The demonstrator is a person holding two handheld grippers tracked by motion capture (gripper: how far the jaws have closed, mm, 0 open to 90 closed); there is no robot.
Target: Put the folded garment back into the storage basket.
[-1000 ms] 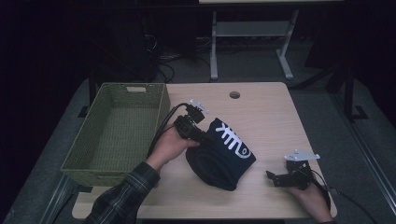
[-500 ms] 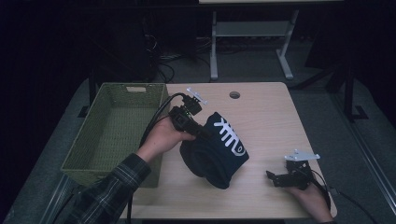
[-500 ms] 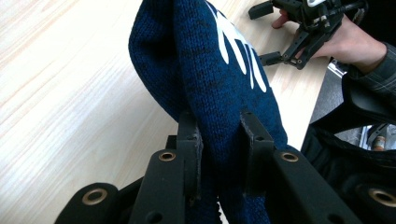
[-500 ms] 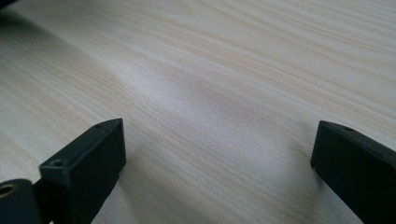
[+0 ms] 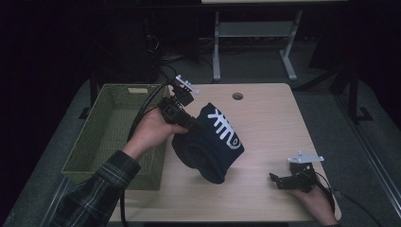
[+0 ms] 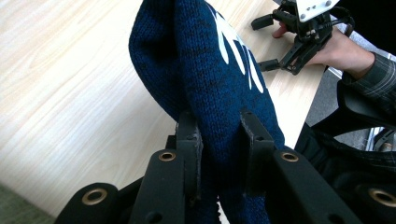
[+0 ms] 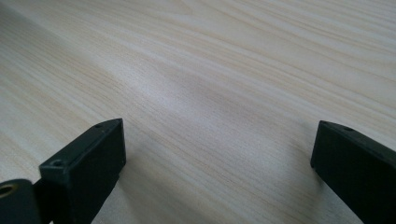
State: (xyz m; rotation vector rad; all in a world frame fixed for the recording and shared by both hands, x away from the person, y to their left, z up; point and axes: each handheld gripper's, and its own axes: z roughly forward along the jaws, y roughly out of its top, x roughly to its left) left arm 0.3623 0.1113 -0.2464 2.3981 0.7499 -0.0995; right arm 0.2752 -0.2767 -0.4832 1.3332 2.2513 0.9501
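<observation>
A dark blue knitted garment [image 5: 210, 144] with a white pattern hangs lifted above the wooden table [image 5: 265, 123], its lower end near the tabletop. My left gripper [image 5: 196, 126] is shut on its upper edge; in the left gripper view the two jaws pinch the blue knit [image 6: 219, 88]. My right gripper [image 5: 276, 181] rests low on the table at the front right, open, with bare wood [image 7: 210, 102] between its jaws. It also appears far off in the left gripper view as the other gripper [image 6: 280, 42].
A green woven basket [image 5: 101, 142] stands at the table's left side, beside my left hand. A round cable hole [image 5: 237, 96] sits near the table's far edge. Dark floor and a white stand [image 5: 250, 42] lie beyond the table.
My left gripper has lifted the blue garment and carried it leftward toward the basket. The right gripper has stayed in place.
</observation>
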